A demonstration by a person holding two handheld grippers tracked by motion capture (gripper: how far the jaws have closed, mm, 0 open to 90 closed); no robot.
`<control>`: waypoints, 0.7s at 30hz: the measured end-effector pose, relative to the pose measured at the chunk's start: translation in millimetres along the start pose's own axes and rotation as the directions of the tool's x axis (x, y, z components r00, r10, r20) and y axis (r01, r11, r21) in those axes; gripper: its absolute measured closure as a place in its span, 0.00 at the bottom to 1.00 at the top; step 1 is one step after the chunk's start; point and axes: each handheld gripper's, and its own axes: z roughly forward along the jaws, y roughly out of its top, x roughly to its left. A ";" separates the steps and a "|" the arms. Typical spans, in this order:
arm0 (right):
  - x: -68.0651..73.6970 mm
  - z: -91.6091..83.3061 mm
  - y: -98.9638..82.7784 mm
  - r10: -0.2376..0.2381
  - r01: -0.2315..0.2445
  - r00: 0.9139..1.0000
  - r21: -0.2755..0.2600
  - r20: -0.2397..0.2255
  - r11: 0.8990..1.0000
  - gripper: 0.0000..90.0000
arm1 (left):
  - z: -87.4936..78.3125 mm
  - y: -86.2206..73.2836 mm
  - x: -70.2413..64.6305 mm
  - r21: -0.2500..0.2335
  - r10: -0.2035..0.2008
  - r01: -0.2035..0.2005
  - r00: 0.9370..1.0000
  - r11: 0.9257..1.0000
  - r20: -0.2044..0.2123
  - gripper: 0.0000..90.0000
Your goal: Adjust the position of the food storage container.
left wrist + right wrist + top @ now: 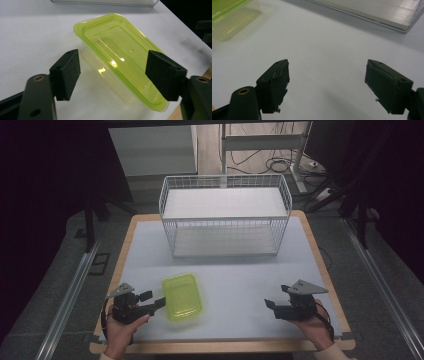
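A clear plastic container with a lime-green lid [183, 296] lies on the white table top, left of the middle. My left gripper [153, 300] is open at its left edge, held low in a hand. In the left gripper view the container [117, 53] lies just beyond the two black pads [67, 72], which stand wide apart and touch nothing. My right gripper [274, 307] is open near the table's right front, far from the container, over bare table. In the right gripper view a corner of the container [229, 17] shows at the top left.
A white wire basket [225, 215] with two shelves stands at the back middle of the table [240, 280]; its base [372, 12] shows in the right gripper view. The table's wooden rim runs close behind both hands. Beyond the table are desk legs and cables on the floor.
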 end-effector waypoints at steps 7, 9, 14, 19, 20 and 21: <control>0.2 -0.4 0.1 0.000 0.000 1.000 0.000 0.004 1.000 0.23 | -10.9 4.6 -2.5 -0.018 0.004 -0.004 1.000 1.000 0.019 0.52; -0.1 -0.1 -0.1 -0.002 0.002 1.000 0.001 0.007 1.000 0.23 | -15.6 6.4 -3.0 -0.020 0.011 -0.010 1.000 1.000 0.021 0.63; 0.0 0.2 0.0 -0.002 0.002 1.000 0.003 0.008 1.000 0.23 | -21.2 7.8 -3.2 0.008 0.015 -0.015 0.999 1.000 0.031 0.91; 0.7 -0.5 -0.1 -0.006 0.006 1.000 0.004 0.010 1.000 0.23 | -23.8 4.1 -4.3 0.049 0.025 -0.026 0.999 0.998 0.023 1.00; 0.8 -0.4 -0.1 -0.007 0.007 1.000 0.004 0.009 1.000 0.23 | -25.0 2.4 -5.1 0.060 0.034 -0.034 0.999 0.998 0.012 1.00; 0.8 -0.4 -0.1 -0.007 0.007 1.000 0.004 0.009 1.000 0.23 | -25.0 2.4 -5.1 0.060 0.034 -0.034 0.999 0.998 0.012 1.00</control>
